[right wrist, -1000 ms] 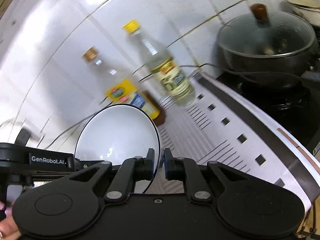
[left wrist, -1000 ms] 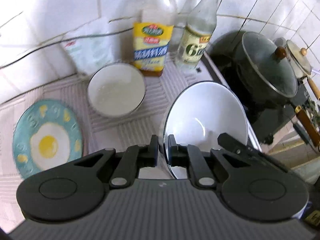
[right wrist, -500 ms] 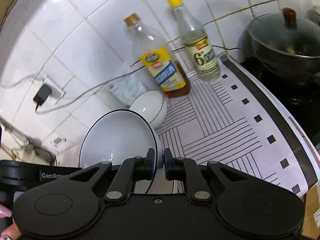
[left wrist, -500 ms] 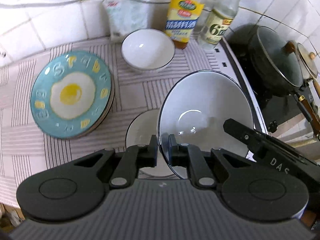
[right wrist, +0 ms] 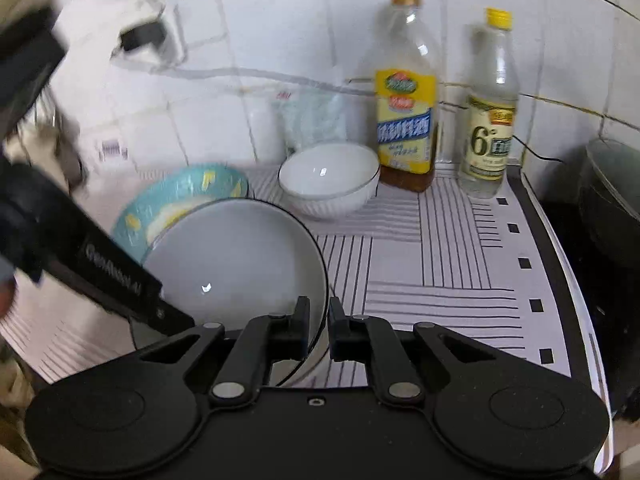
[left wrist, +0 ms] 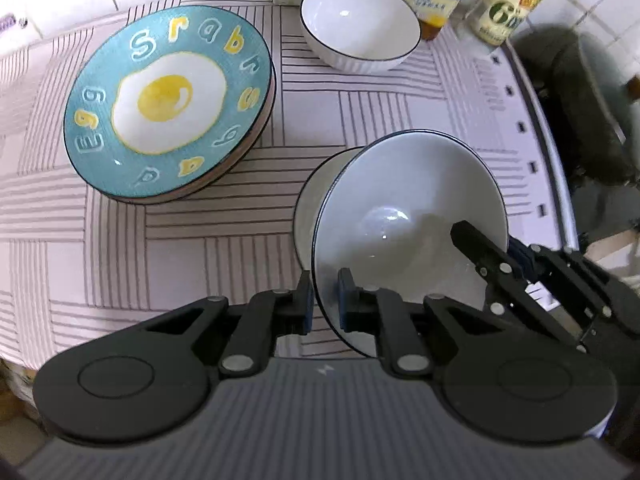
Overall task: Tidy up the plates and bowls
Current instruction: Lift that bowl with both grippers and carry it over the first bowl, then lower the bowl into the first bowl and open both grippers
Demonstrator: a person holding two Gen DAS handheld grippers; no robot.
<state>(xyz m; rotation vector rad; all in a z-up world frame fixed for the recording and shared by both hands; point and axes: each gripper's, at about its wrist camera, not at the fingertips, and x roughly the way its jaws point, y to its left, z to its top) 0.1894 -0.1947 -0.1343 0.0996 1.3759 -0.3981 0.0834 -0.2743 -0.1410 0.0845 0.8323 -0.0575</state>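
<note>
Both grippers grip one white bowl with a dark rim (left wrist: 404, 216) by opposite sides of its rim. My left gripper (left wrist: 323, 304) is shut on its near rim; my right gripper (right wrist: 318, 320) is shut on the other side, and shows in the left wrist view (left wrist: 492, 256). The bowl (right wrist: 236, 264) is tilted, just above a second white bowl (left wrist: 306, 208) on the counter. A teal egg-pattern plate stack (left wrist: 168, 96) lies to the left. A third white bowl (left wrist: 360, 24) stands at the back.
An oil bottle (right wrist: 406, 96) and a vinegar bottle (right wrist: 490, 112) stand against the tiled wall, beside a white bag (right wrist: 312, 120). A dark lidded pot (left wrist: 588, 112) sits on the stove at right. The striped counter mat (right wrist: 440, 264) ends at a black edge.
Both grippers have carried the bowl back and down toward the near counter; the bowl below it and the whole plate stack have come into view.
</note>
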